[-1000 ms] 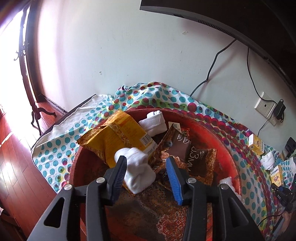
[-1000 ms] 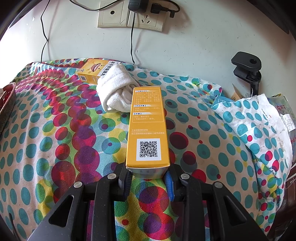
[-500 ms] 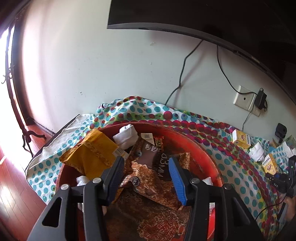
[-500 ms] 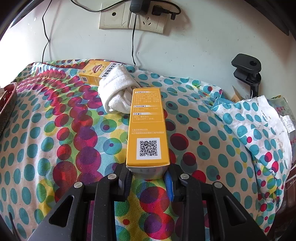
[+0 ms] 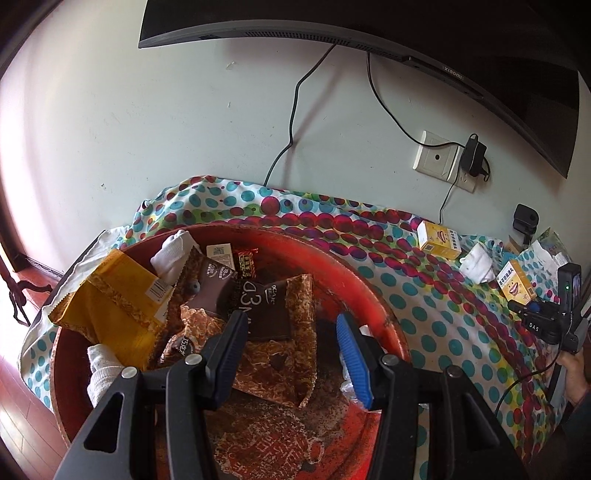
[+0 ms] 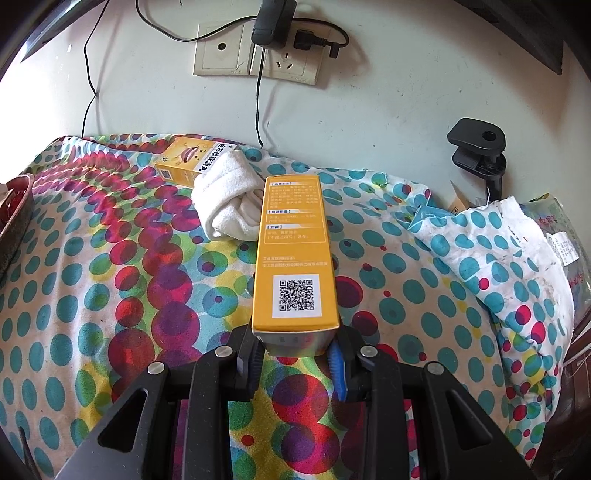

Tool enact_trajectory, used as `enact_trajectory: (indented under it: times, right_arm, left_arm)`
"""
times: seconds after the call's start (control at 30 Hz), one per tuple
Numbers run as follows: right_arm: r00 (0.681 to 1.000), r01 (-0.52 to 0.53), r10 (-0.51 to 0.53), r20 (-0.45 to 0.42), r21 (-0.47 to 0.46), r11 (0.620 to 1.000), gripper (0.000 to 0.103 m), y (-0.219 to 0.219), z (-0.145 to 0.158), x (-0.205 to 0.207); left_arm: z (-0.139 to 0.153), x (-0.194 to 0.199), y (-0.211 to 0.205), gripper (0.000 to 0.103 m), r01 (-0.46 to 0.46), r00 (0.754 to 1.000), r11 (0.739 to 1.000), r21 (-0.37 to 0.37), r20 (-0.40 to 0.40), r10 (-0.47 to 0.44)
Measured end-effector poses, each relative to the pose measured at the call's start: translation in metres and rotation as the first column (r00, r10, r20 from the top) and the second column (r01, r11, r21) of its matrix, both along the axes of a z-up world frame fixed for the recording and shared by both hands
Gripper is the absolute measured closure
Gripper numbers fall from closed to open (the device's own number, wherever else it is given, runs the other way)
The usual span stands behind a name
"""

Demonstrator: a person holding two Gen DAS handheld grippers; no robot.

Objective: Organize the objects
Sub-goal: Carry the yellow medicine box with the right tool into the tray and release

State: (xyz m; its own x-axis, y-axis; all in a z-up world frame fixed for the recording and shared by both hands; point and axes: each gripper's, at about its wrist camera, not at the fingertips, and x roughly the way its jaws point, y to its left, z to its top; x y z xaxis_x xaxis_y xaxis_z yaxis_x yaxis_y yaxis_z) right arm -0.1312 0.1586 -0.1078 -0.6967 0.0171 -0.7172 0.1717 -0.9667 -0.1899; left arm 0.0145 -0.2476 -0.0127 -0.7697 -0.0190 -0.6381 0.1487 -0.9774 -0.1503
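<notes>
My left gripper [image 5: 291, 349] is open and empty above a red round basin [image 5: 373, 291]. In the basin lie a yellow snack bag [image 5: 114, 306], brown snack bags [image 5: 273, 306], and white rolled socks [image 5: 173, 251] [image 5: 103, 373]. My right gripper [image 6: 297, 356] is shut on a long yellow box [image 6: 295, 254] with a QR code, held over the polka-dot cloth [image 6: 110, 277]. Behind it lie a white rolled sock [image 6: 229, 199] and another yellow box [image 6: 188, 158]. The left wrist view shows that box [image 5: 439, 240], the sock [image 5: 476, 262] and the held box [image 5: 515, 284] far right.
A wall socket with a plugged charger [image 6: 273, 22] is on the wall behind. A black clamp [image 6: 478, 147] stands at the right. A crumpled cloth and plastic bag [image 6: 517, 240] lie at the right edge. A monitor [image 5: 369, 33] hangs above. The basin's rim [image 6: 14, 206] shows far left.
My left gripper let the white sock drop into the basin and rose and turned right, open. My right gripper stays shut on the yellow box, lifted slightly.
</notes>
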Motion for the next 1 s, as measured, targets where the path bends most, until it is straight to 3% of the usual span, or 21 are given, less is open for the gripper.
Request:
enact_trajectory:
  times: [0.17, 0.37, 0.53, 0.77, 1.0]
  right_arm:
    - [1.000, 0.014, -0.014, -0.006, 0.015, 1.000, 0.074, 0.000, 0.000, 0.001]
    - [1.000, 0.004, -0.004, -0.005, 0.009, 1.000, 0.074, -0.003, 0.004, 0.003]
    - [0.997, -0.058, 0.057, -0.046, -0.029, 0.998, 0.074, -0.022, 0.033, 0.015]
    - [0.978, -0.205, 0.197, -0.073, -0.119, 0.972, 0.074, -0.091, 0.067, 0.032]
    - [0.926, -0.375, 0.376, -0.040, -0.219, 0.901, 0.074, -0.186, 0.073, 0.055]
  left_arm:
    - [-0.002, 0.002, -0.008, 0.052, -0.025, 0.999, 0.999, 0.048, -0.023, 0.026]
    - [0.000, 0.007, -0.009, 0.052, -0.028, 0.998, 0.999, 0.033, -0.051, 0.029]
    - [-0.004, 0.004, -0.011, 0.052, -0.041, 0.999, 0.999, -0.003, -0.013, 0.041]
    - [0.008, 0.014, -0.021, 0.052, -0.072, 0.996, 0.997, 0.012, -0.060, 0.072]
    - [0.016, 0.021, -0.037, 0.052, -0.122, 0.989, 0.993, 0.002, -0.080, 0.122]
